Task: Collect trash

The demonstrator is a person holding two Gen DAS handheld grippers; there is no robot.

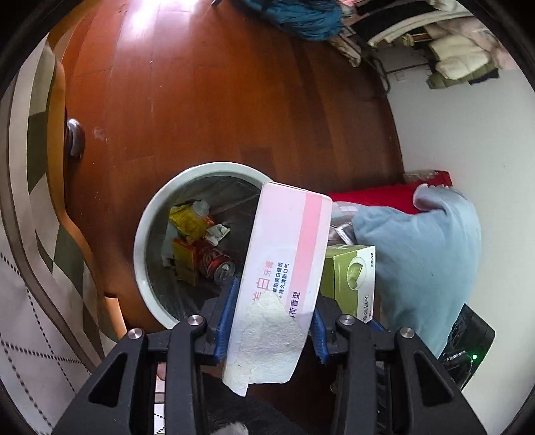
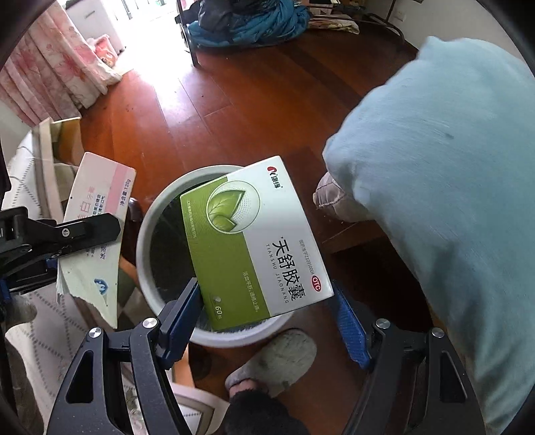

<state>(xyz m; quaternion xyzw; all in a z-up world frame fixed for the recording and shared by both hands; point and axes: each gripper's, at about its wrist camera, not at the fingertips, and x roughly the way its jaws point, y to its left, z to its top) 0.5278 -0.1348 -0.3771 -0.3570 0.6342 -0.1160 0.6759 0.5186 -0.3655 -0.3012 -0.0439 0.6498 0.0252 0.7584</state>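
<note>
Over the near rim of the trash bin (image 1: 147, 234), the left gripper (image 1: 272, 321) holds a white-and-pink toothpaste box (image 1: 284, 267), its blue pads (image 1: 225, 321) closed against the box's two long sides. The box has a torn patch at its near end and tilts up so its far end hangs above the bin's mouth, hiding the bin's right-hand rim in the left wrist view.

Just to the right of that box, also above the bin, the right gripper (image 2: 271, 301) has its jaws spread wide around a green-and-white medicine box (image 2: 254, 241). The left pad (image 2: 182, 308) touches the box's near left corner; the right pad (image 2: 349, 324) stands clear of the box's right edge with a gap showing. Whether the box is being carried by the left pad alone or is loose cannot be told. The box covers most of the bin's opening in the right wrist view.

Inside the bin lie a red soda can (image 1: 215, 262), a yellow carton (image 1: 185, 266) and a crumpled yellow wrapper (image 1: 189, 222).

A grey slipper (image 2: 277, 361) rests on the floor at the bin's near side. A large pale blue pillow (image 2: 441, 187) crowds the bin's right side, with a red cloth (image 1: 378, 197) behind it. Beyond the bin stretches the reddish wooden floor (image 1: 207, 100), and at its far end lies a heap of blue fabric (image 2: 247, 23).
</note>
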